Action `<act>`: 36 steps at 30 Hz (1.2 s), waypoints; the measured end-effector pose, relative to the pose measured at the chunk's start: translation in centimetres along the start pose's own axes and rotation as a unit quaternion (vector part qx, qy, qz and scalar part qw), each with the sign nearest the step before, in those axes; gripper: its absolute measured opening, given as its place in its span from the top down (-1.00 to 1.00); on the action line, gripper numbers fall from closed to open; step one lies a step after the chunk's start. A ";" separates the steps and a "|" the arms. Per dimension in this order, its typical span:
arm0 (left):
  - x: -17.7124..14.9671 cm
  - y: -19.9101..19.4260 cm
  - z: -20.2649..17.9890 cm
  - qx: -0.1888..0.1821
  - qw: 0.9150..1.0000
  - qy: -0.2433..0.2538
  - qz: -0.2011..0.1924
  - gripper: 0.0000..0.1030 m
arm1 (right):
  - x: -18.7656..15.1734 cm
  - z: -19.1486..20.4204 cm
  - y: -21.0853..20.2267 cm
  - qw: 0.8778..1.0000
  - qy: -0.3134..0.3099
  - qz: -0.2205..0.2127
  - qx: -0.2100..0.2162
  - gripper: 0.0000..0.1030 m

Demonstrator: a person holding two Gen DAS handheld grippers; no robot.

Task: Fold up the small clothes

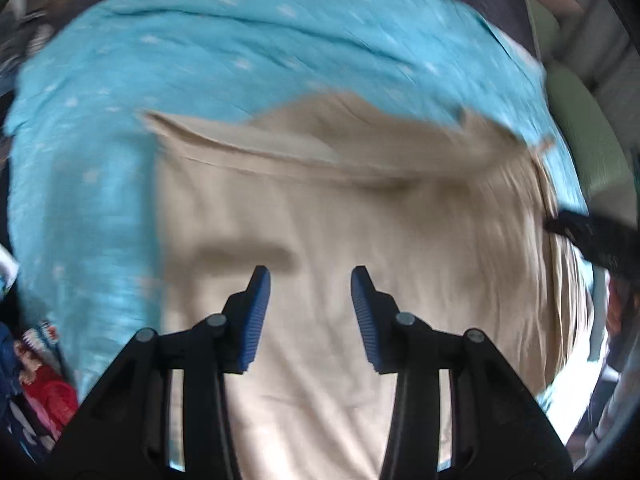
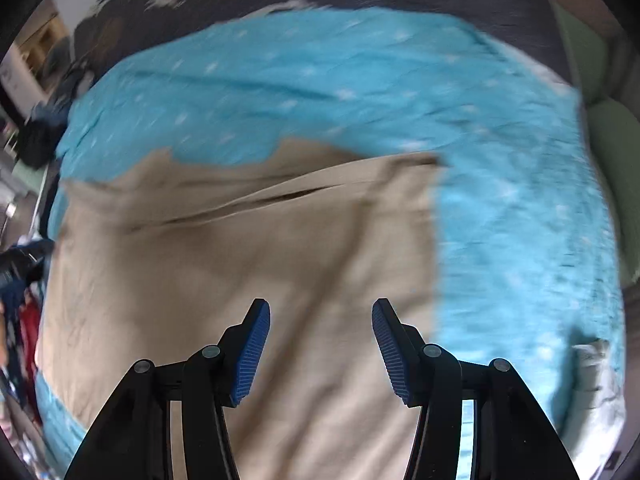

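Lying flat on the turquoise dotted cloth point(image 1: 240, 48), the beige garment point(image 1: 320, 240) looks light, soft and limp; both left tongs point(image 1: 311, 280) and right tongs point(image 2: 321, 312) hover apart, empty; its folded far edge suits pinching.

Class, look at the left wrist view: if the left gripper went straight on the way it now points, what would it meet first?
Most likely the beige garment, which lies spread on the turquoise cloth. The left gripper stands open with nothing between its fingers, aimed at plain beige fabric below the fold. Motion blur leaves the depth unclear.
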State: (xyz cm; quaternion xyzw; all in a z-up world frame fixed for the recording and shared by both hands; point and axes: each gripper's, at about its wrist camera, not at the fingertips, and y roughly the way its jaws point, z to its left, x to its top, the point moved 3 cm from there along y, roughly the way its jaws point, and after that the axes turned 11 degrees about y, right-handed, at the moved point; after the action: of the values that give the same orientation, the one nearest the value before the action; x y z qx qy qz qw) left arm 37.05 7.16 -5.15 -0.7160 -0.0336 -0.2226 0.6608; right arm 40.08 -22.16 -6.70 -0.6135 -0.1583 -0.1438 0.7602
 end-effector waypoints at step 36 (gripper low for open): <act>-8.1 -2.6 8.3 0.064 0.995 -0.070 -0.031 0.12 | -4.9 -10.1 -3.2 0.998 0.042 -0.048 -0.022 -0.12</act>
State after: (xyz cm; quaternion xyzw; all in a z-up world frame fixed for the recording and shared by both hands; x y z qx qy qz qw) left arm 31.14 17.42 -5.86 -0.6850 -0.1163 -0.1898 0.6937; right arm 34.95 -32.57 -7.91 -0.6149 -0.1526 -0.2095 0.7448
